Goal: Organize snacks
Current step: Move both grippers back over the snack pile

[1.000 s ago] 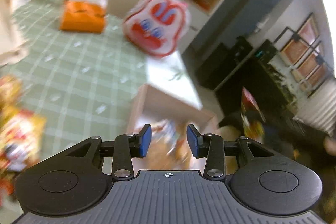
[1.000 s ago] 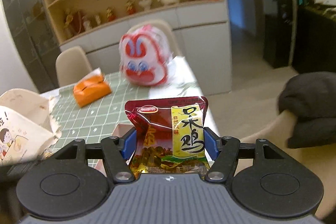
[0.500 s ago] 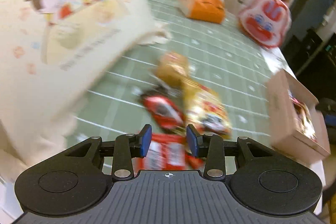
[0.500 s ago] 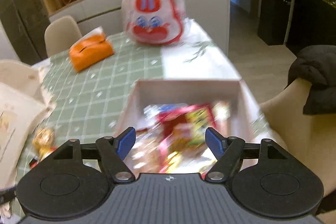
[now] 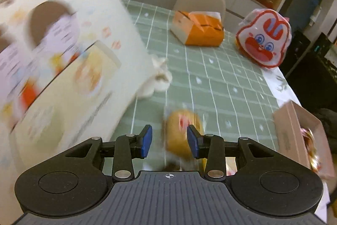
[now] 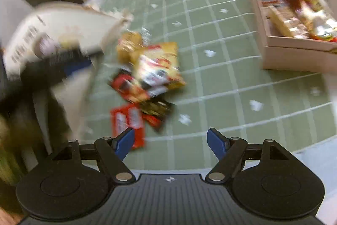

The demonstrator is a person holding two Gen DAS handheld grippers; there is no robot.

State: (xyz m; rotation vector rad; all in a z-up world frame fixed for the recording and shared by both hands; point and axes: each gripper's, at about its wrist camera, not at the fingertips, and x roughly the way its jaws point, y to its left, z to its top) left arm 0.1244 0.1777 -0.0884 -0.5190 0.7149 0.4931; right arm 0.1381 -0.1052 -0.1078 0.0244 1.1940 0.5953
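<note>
Loose snack packets lie in a pile on the green checked tablecloth: a yellow packet (image 6: 158,66), red packets (image 6: 126,85) and a golden bun packet (image 5: 182,132). My left gripper (image 5: 169,141) is open and hangs just over the bun packet, which shows between its blue pads (image 5: 146,141) without being pressed. My right gripper (image 6: 170,142) hovers near the front of the pile, a red packet (image 6: 127,121) just left of it. Its jaws are opening with nothing between them. The cardboard box (image 6: 294,56) at the right holds several snacks.
A big white cartoon paper bag (image 5: 63,45) fills the left side, close to my left gripper. At the far end stand an orange tissue box (image 5: 200,28) and a rabbit-face bag (image 5: 264,39). Chairs ring the table; the box (image 5: 294,130) sits near the right edge.
My right gripper let go of the red-and-yellow packet over the box and swung left and down to the pile. My left gripper swept from the box past the bag to the bun packet.
</note>
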